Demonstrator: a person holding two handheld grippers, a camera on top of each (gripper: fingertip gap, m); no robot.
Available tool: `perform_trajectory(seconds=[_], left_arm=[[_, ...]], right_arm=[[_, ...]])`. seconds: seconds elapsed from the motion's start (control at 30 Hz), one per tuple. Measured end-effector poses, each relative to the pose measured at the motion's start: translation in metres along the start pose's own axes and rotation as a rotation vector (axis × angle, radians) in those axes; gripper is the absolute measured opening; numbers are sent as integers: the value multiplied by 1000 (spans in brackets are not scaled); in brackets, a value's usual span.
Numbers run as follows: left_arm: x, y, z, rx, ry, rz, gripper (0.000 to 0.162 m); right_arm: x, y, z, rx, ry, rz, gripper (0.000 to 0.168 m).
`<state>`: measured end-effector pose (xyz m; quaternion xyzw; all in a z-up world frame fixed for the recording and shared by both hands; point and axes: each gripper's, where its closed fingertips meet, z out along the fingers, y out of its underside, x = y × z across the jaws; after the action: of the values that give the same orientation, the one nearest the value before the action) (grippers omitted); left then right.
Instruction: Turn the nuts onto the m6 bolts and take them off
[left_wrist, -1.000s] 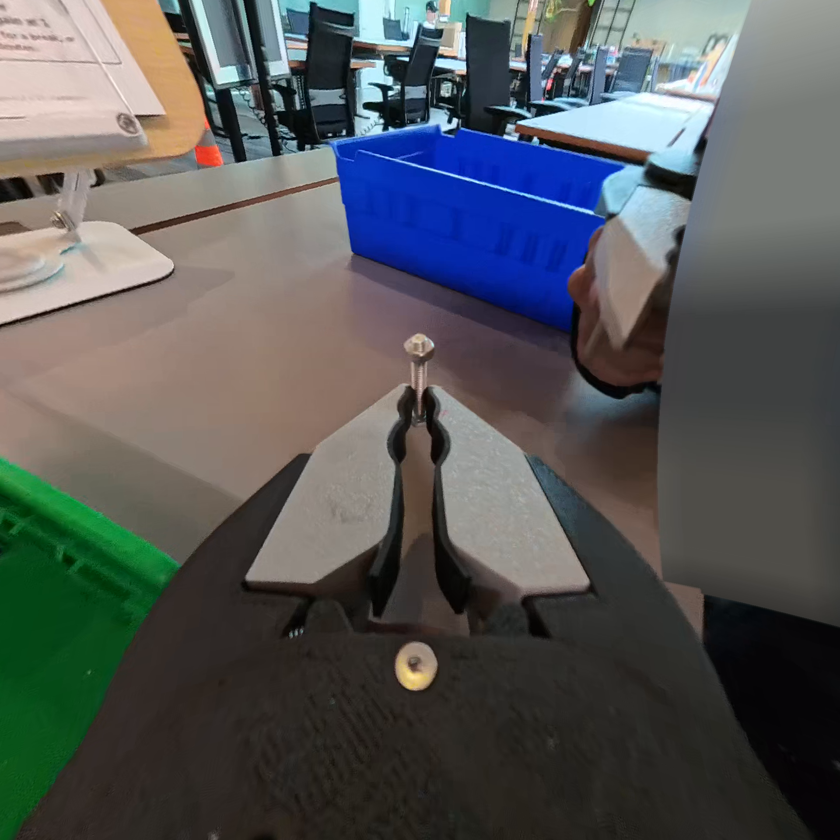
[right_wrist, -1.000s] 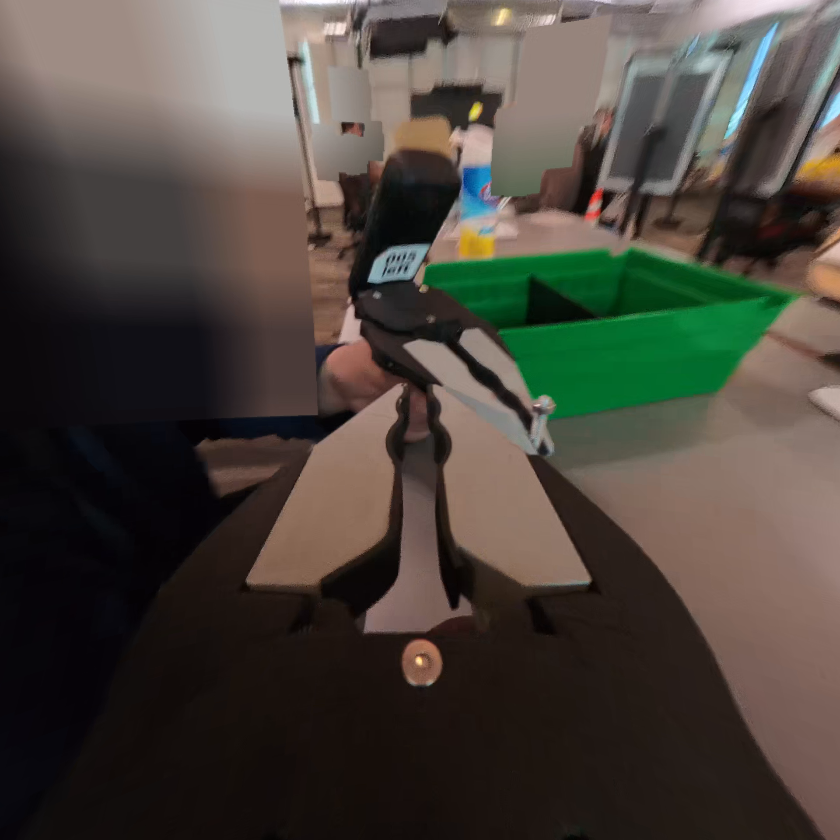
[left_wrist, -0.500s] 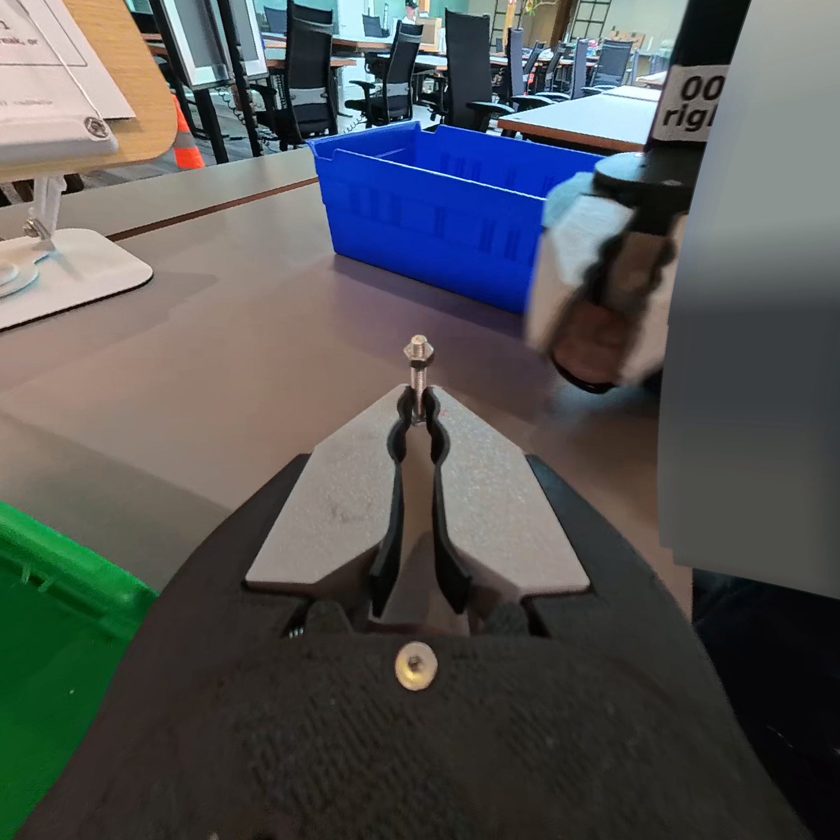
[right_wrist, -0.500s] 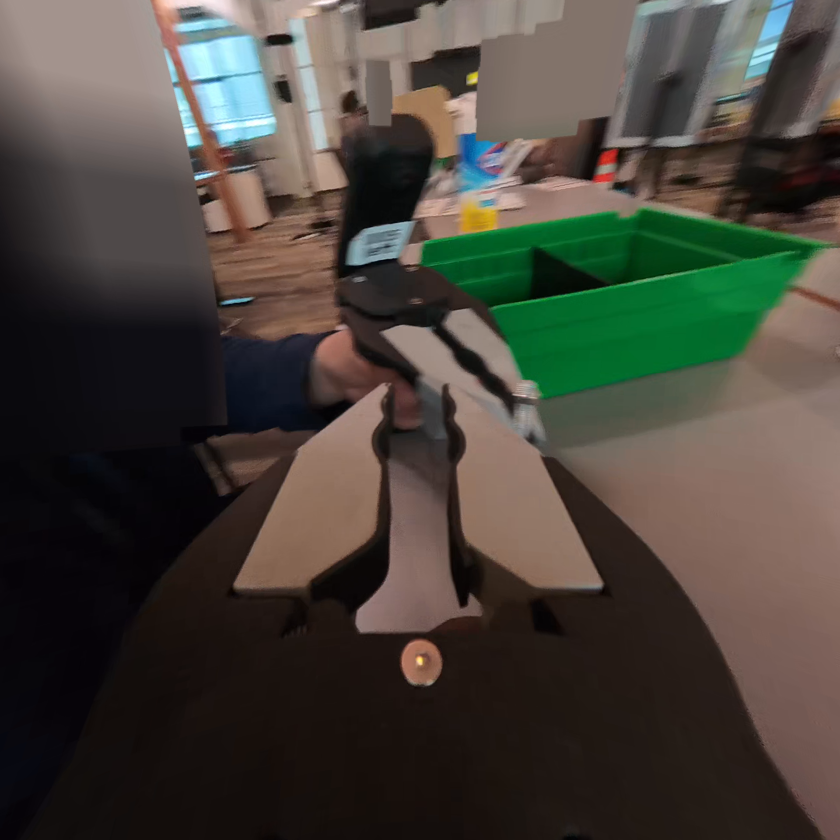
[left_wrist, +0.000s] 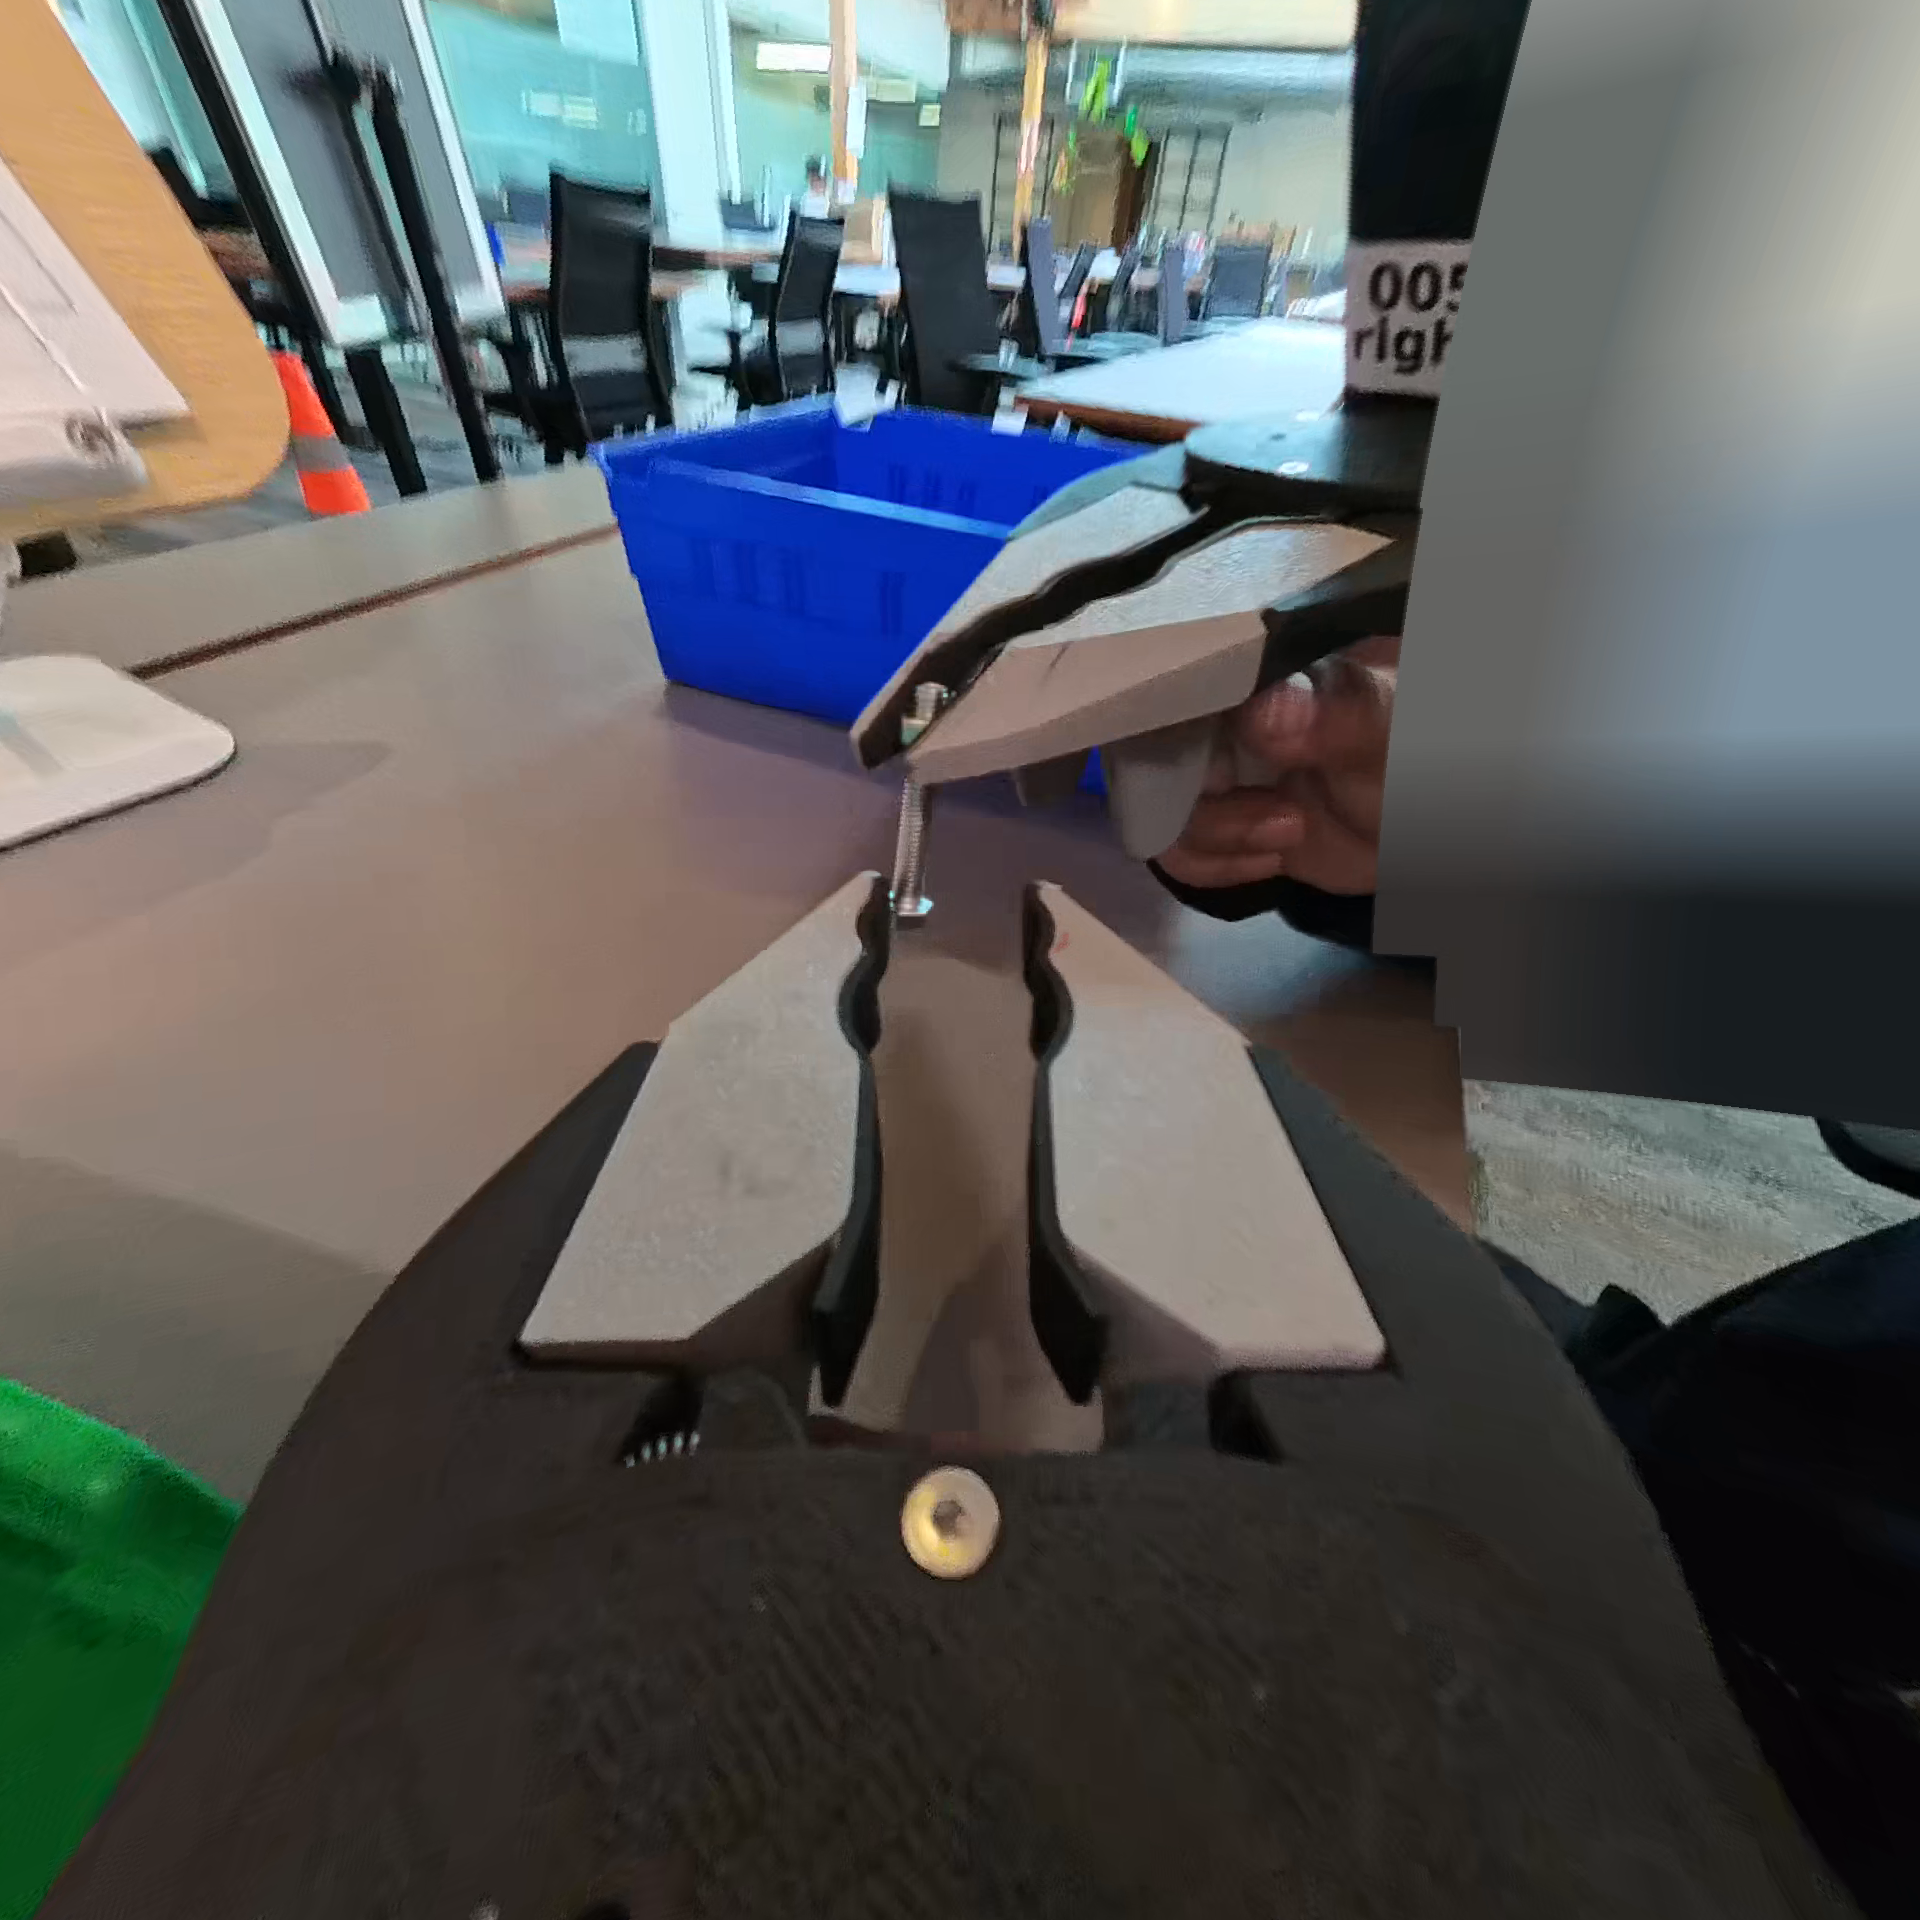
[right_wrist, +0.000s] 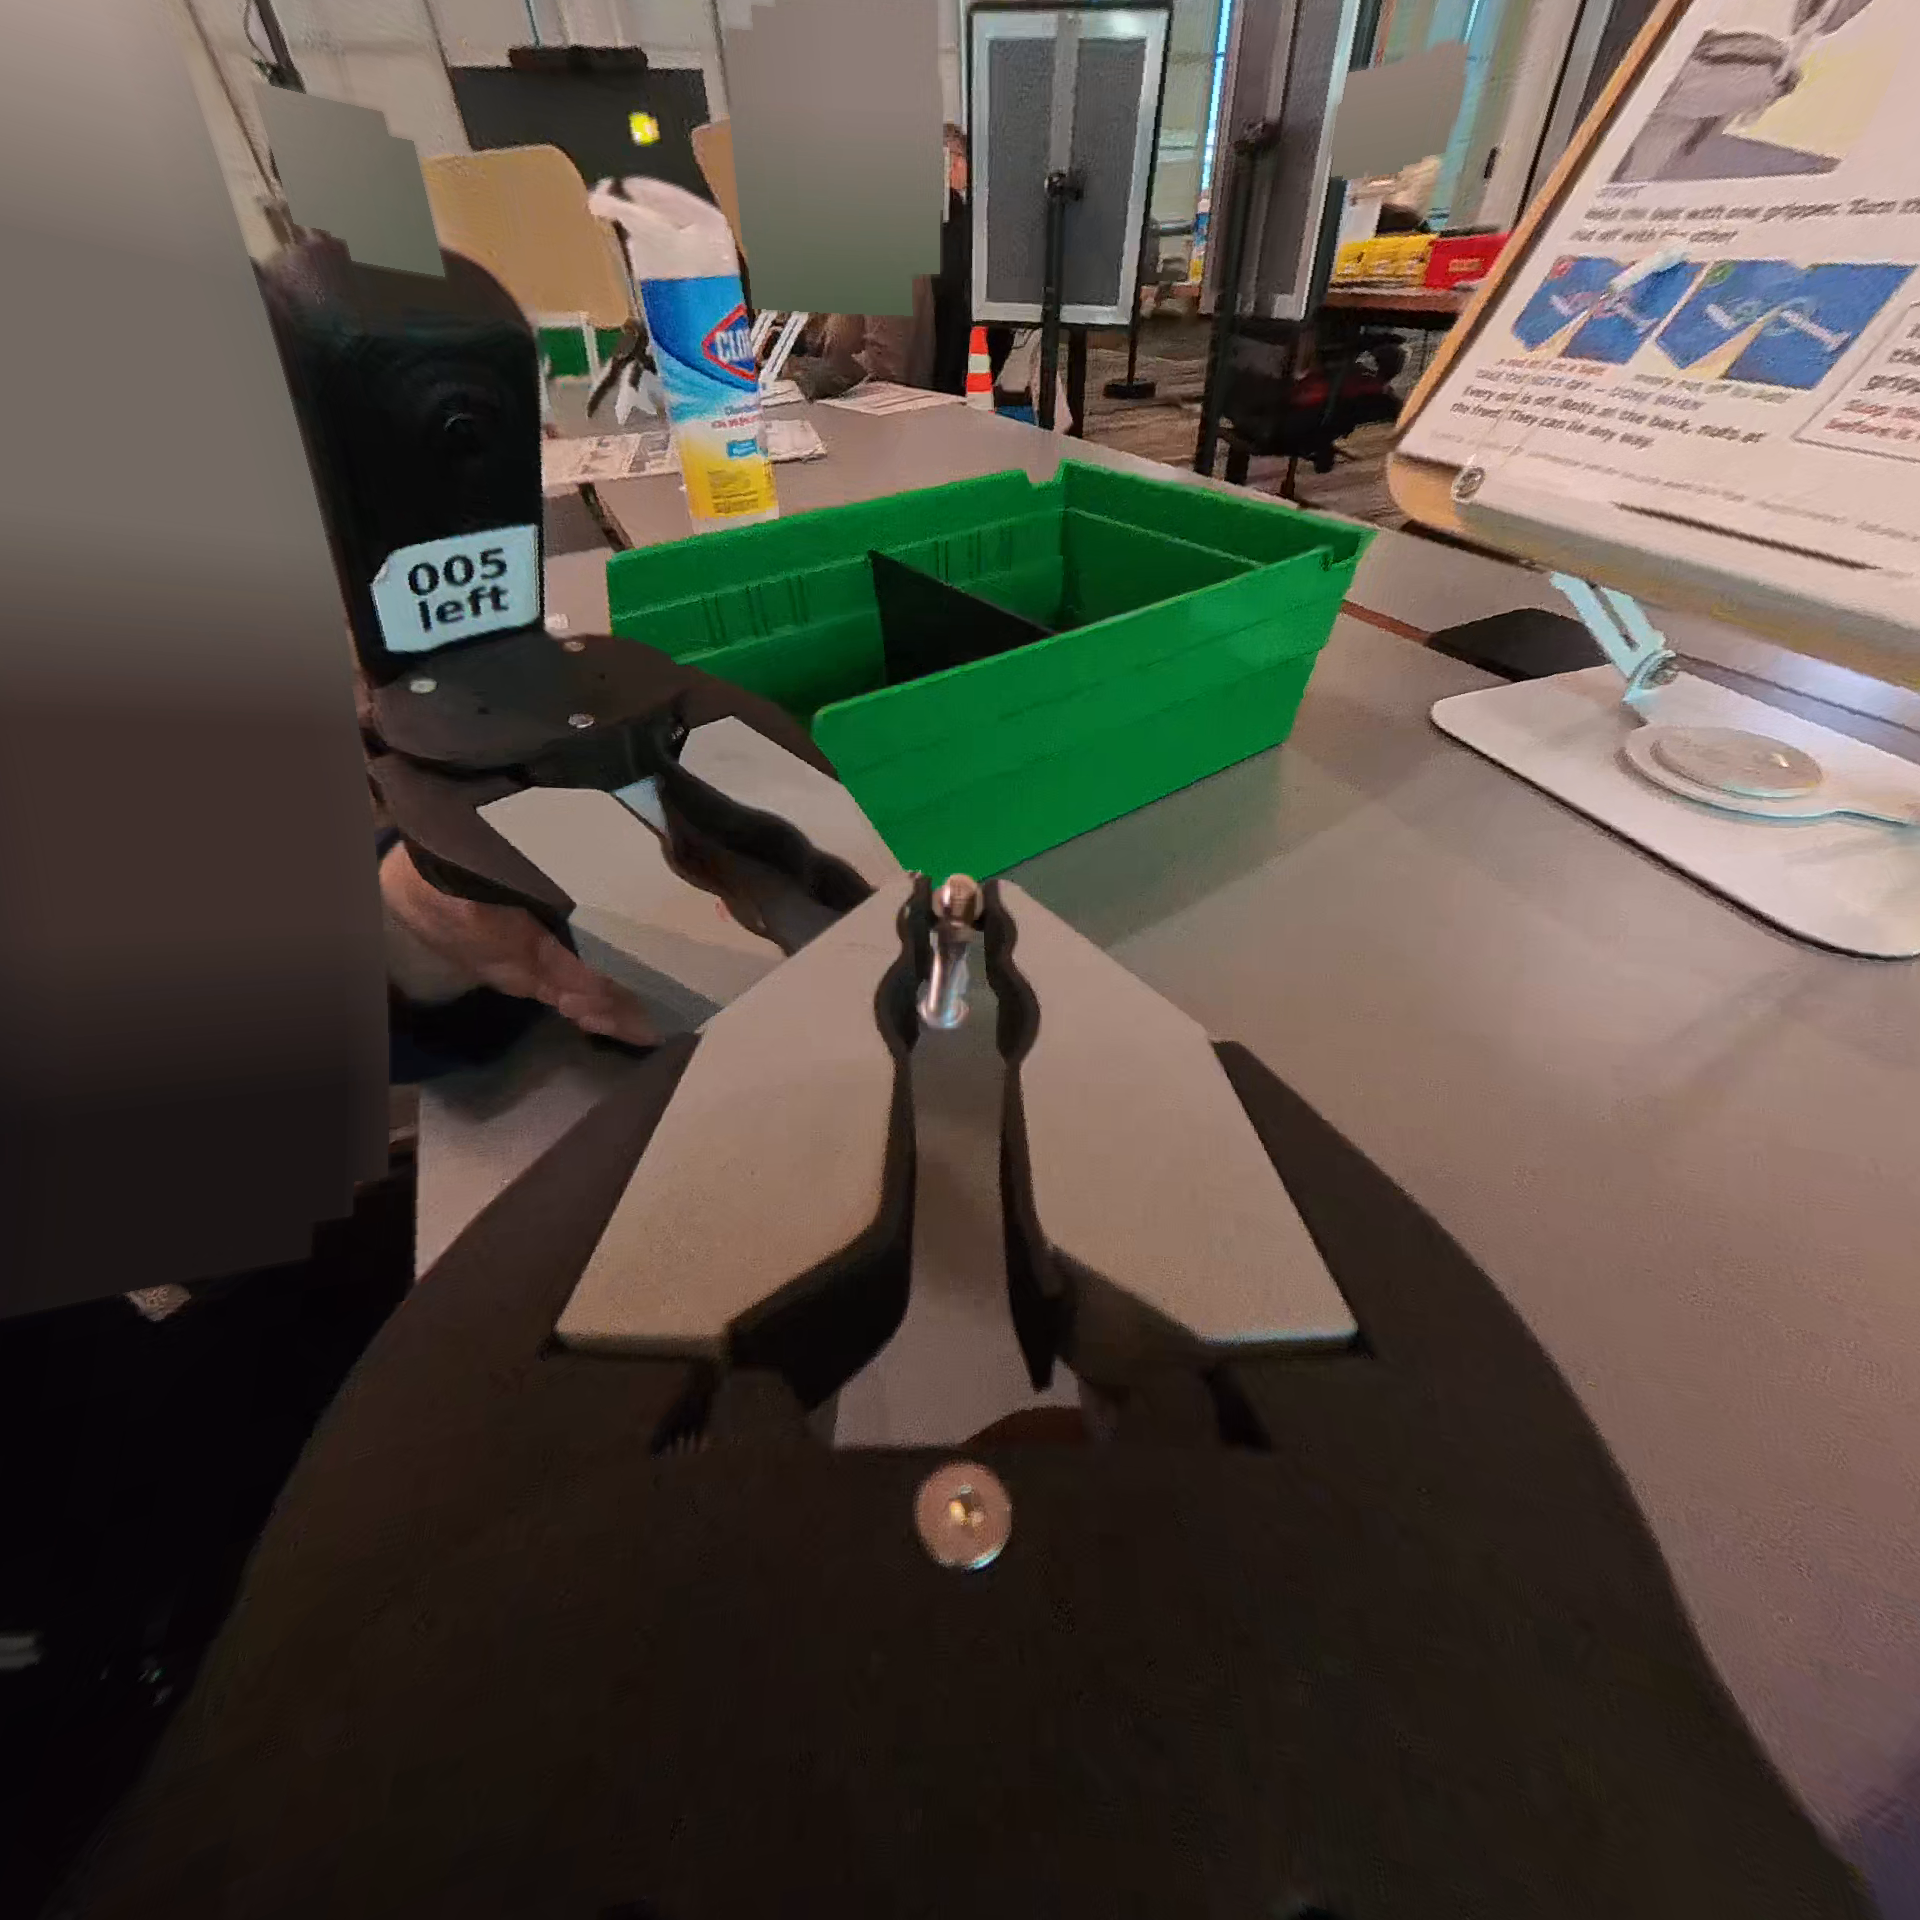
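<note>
A silver M6 bolt (left_wrist: 907, 831) hangs upright over the grey table, head (left_wrist: 912, 906) down, with a nut (left_wrist: 920, 712) at its top end. My right gripper (right_wrist: 951, 902) is shut on the nut; in the left wrist view it (left_wrist: 914, 722) reaches in from the right. In the right wrist view the bolt (right_wrist: 943, 982) points back between my fingers. My left gripper (left_wrist: 951, 906) is open, its jaws apart on either side of the bolt head, which sits close by the left fingertip (left_wrist: 868, 904). It shows open in the right wrist view (right_wrist: 727, 831).
A blue bin (left_wrist: 831, 561) stands behind the bolt. A green divided bin (right_wrist: 1039, 675) sits on the left side, its corner in the left wrist view (left_wrist: 62, 1558). An instruction board on a white stand (right_wrist: 1714, 779) and a spray bottle (right_wrist: 707, 364) stand farther off. Left and right tips are no more than a few centimetres apart.
My left gripper was shut on the bolt and has opened. My right gripper swung in and closed on the nut at the bolt's top.
</note>
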<state>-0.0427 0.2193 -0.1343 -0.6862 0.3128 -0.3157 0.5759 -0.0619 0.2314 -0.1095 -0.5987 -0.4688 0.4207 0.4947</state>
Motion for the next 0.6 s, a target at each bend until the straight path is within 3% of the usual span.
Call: perform_trajectory(seconds=[0.13, 0.27, 0.4, 0.47, 0.6], left_arm=[[21, -37, -17, 200, 92, 1, 23], [23, -61, -37, 345, 140, -109, 21], [5, -50, -46, 225, 56, -160, 30], [-9, -41, -58, 139, -56, -157, 31], [-28, -29, -88, 46, -268, -140, 41]], right_arm=[[0, -26, -32, -12, 110, -57, 7], [33, -29, -72, -34, 260, -10, 7], [107, -38, -155, -66, 579, 8, 7], [150, -6, -185, -246, 684, 96, 8], [158, 48, -186, -428, 574, 288, 37]])
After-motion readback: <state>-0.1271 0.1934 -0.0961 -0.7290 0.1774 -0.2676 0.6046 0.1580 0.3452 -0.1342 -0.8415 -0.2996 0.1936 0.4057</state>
